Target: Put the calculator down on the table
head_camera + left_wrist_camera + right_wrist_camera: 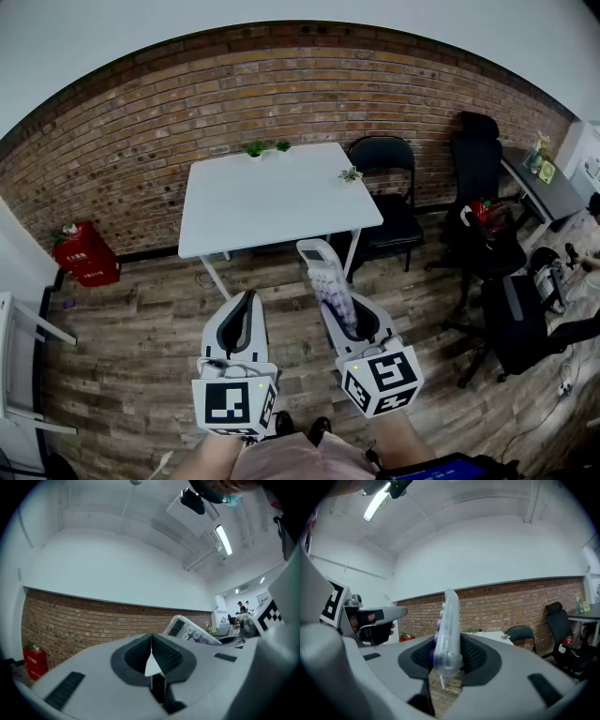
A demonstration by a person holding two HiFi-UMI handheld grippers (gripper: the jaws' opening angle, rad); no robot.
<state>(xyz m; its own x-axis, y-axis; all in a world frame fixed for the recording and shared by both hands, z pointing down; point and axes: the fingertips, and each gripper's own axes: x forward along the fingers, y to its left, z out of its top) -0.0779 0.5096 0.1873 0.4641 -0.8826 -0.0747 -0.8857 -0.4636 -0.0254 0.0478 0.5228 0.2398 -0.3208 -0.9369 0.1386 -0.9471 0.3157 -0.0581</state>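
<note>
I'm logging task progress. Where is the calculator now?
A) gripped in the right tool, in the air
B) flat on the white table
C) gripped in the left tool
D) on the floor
A: the calculator stands clamped in the right tool, short of the table.

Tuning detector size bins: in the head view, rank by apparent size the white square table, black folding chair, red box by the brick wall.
1. white square table
2. black folding chair
3. red box
</note>
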